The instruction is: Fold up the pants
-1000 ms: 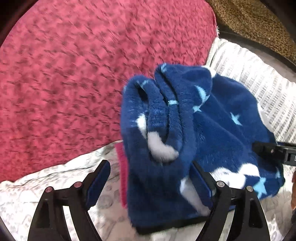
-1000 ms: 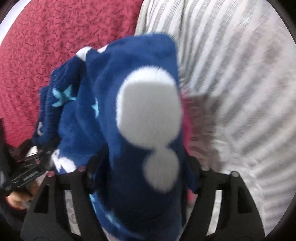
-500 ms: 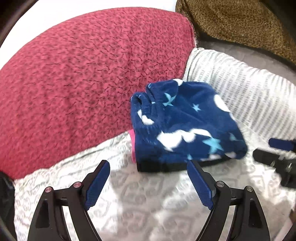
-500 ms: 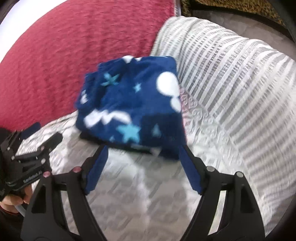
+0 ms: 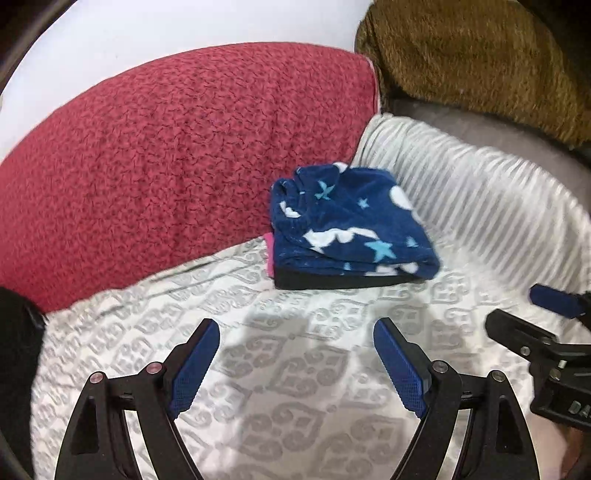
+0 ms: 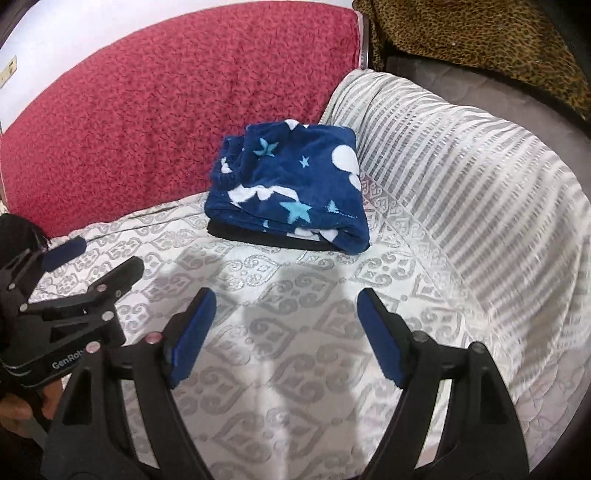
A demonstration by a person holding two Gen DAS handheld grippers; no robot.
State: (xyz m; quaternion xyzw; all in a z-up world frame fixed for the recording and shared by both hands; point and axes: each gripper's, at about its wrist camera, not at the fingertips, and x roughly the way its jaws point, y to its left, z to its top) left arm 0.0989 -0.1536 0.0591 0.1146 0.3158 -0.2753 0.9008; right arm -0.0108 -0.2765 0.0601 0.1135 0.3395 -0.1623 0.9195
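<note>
The navy fleece pants point(image 5: 347, 225) with white clouds and light-blue stars lie folded in a compact stack on a black folded garment point(image 5: 332, 282), in the corner of the sofa seat. They also show in the right wrist view point(image 6: 291, 188). My left gripper point(image 5: 297, 332) is open and empty, well back from the stack. My right gripper point(image 6: 286, 301) is open and empty, also back from it. Each gripper shows in the other's view: the right gripper point(image 5: 528, 310) at the right edge, the left gripper point(image 6: 96, 264) at the left edge.
A white patterned seat cover point(image 5: 295, 387) lies under the grippers. A red textured backrest point(image 5: 166, 147) rises behind. A grey-striped padded armrest point(image 6: 461, 155) stands right of the stack. A leopard-print cloth point(image 6: 480, 33) lies beyond. A pink edge point(image 5: 269, 254) shows left of the stack.
Both grippers let go of the pants and pulled back. The pants, held up and close a second ago, now lie folded on the stack.
</note>
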